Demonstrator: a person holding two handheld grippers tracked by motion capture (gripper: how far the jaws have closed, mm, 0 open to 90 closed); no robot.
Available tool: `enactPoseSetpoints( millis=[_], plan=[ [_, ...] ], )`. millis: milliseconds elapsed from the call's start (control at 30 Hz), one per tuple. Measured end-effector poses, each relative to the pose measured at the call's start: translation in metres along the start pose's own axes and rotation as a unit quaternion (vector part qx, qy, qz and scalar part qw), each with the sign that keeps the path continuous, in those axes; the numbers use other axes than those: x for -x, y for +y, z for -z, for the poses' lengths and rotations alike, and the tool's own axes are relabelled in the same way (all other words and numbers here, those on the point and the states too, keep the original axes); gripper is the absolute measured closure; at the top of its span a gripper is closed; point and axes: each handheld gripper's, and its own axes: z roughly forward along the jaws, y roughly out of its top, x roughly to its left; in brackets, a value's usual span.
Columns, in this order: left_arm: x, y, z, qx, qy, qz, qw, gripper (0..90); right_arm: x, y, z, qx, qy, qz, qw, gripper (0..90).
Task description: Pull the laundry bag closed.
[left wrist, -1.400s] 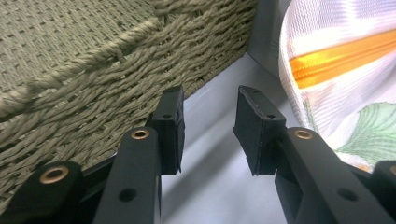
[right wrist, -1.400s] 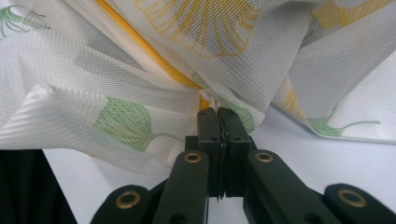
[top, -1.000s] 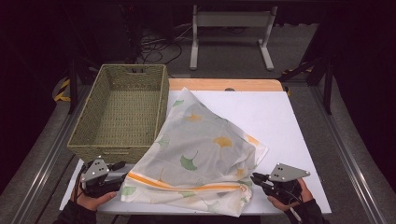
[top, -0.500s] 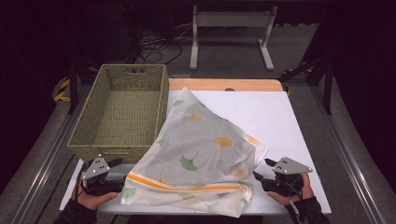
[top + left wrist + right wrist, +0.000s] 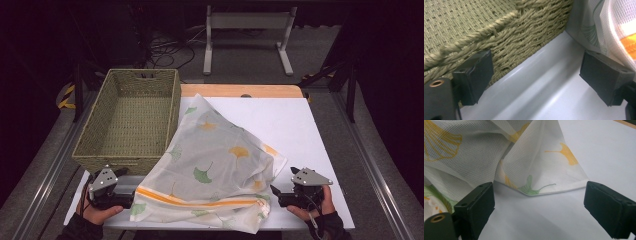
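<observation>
A white mesh cloth (image 5: 215, 170) printed with green and yellow ginkgo leaves and an orange stripe lies rumpled over the white table's (image 5: 300, 125) front middle. My left gripper (image 5: 125, 192) rests at the front left, open, between the woven basket (image 5: 499, 32) and the cloth's edge (image 5: 614, 25). My right gripper (image 5: 275, 192) stands open at the front right, its jaws facing a folded corner of the cloth (image 5: 541, 175) with bare table between them. Neither gripper holds anything.
An empty woven basket (image 5: 132, 117) stands at the table's left, its front wall just beyond my left gripper. A wooden strip (image 5: 240, 91) borders the far edge. A metal stand (image 5: 247, 35) is on the floor behind.
Both grippers have barely shifted, staying at the front corners of the cloth. The cloth lies as before.
</observation>
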Motion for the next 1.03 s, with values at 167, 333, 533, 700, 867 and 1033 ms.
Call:
enactPoseSetpoints(
  millis=[167,333,533,700,867,1033],
  plan=[
    [0.0001,0.0001,0.0000,-0.004,0.004,-0.002,1.0000,11.6,0.0005,-0.0002,-0.0012,-0.001,-0.009,0.001,1.0000,11.7],
    [0.0003,0.0008,-0.0018,-0.008,0.005,-0.008,0.9999,11.6,0.0000,-0.0019,-0.0018,-0.006,-0.008,0.004,0.9999,12.9],
    [0.0006,0.0006,-0.0015,-0.009,0.006,-0.008,0.9999,11.6,-0.0011,-0.0016,-0.0021,-0.005,-0.008,0.005,0.9999,13.6],
    [0.0004,0.0007,-0.0028,-0.014,0.007,-0.009,0.9998,11.6,-0.0018,-0.0019,-0.0035,-0.007,-0.007,0.005,0.9999,13.9],
    [0.0012,0.0013,-0.0047,-0.019,0.010,-0.013,0.9997,11.4,-0.0014,-0.0030,-0.0033,-0.007,-0.004,0.003,1.0000,14.2],
    [0.0012,0.0015,-0.0057,-0.020,0.010,-0.014,0.9996,11.3,-0.0019,-0.0031,-0.0029,-0.007,-0.006,0.003,1.0000,14.4]
  ],
)
